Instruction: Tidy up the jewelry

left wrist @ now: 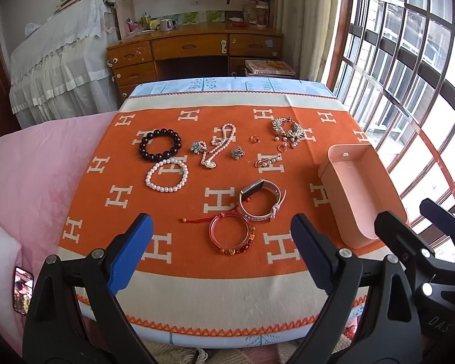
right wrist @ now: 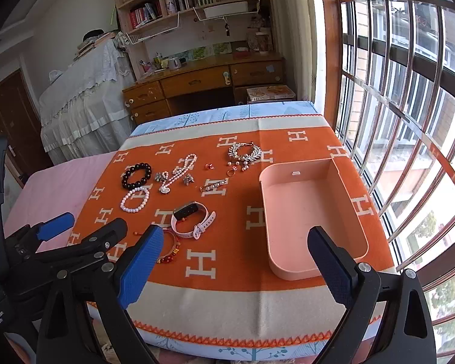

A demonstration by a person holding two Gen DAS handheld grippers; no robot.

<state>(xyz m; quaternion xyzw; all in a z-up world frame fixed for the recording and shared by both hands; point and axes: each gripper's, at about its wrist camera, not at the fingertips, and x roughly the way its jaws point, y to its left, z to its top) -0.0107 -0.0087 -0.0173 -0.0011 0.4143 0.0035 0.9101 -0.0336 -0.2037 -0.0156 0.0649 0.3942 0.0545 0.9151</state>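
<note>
Jewelry lies spread on an orange cloth (left wrist: pixel 227 261) with white H marks. There is a black bead bracelet (left wrist: pixel 160 144), a white pearl bracelet (left wrist: pixel 166 175), a pearl necklace (left wrist: pixel 218 147), a silver leaf piece (left wrist: pixel 288 127), a pink-strapped watch (left wrist: pixel 259 200) and a red bangle (left wrist: pixel 232 234). A pink open box (right wrist: pixel 306 212) stands empty at the right. My left gripper (left wrist: pixel 221 248) hovers open just before the red bangle. My right gripper (right wrist: pixel 236 261) hangs open over the box's near left corner. Nothing is held.
Small rings (left wrist: pixel 254 139), flower earrings (left wrist: pixel 236 152) and a pin brooch (left wrist: pixel 268 160) lie mid-cloth. A pink bed cover (left wrist: pixel 30 182) with a phone (left wrist: pixel 22 288) is left of the table. A barred window (right wrist: pixel 409 121) runs along the right. A wooden desk (left wrist: pixel 197 45) stands behind.
</note>
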